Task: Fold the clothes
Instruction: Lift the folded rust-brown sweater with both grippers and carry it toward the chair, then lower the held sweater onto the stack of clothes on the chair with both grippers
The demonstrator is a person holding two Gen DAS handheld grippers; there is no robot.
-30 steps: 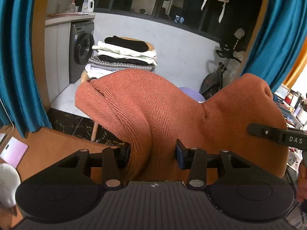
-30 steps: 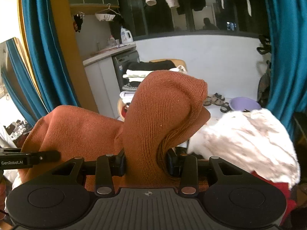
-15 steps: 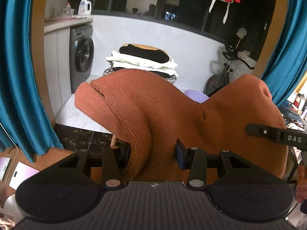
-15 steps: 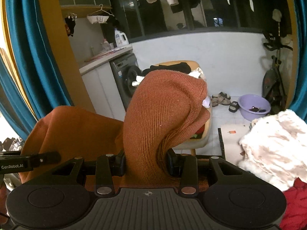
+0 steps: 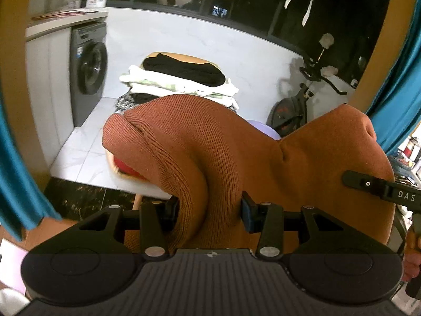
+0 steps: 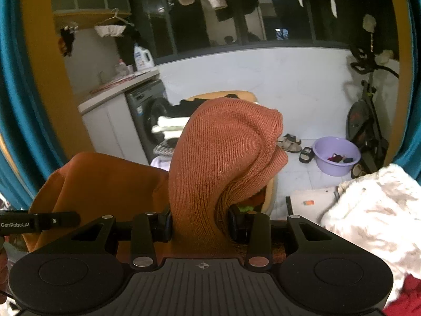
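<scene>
- Left gripper (image 5: 209,212): fingers clamped on a bunched fold of the rust-orange knit sweater (image 5: 210,144); fabric fills the gap and mounds up above the fingers.
- Right gripper (image 6: 200,223): same story, fingers closed on another gathered fold of the sweater (image 6: 223,152), ribbed knit standing up in a hump over them.
- Sweater is off any surface, held up in the air between the two grippers; the span between the grips sags a little.
- Each wrist view catches the other gripper at the frame edge: right one at the right edge of the left view, left one at the left edge of the right view, both with orange knit behind them.
- Behind the sweater: a stack of folded clothes (image 5: 181,79) on a chair, black piece on top, white and patterned ones under it.
- Washing machine (image 5: 89,68) left of the stack, under a counter.
- Purple basin (image 6: 338,155) on the tiled floor, sandals (image 6: 289,142) just beside it.
- White fluffy garment (image 6: 368,210) low right in the right view, something red under its edge.
- Exercise bike (image 5: 302,105) against the far wall.
</scene>
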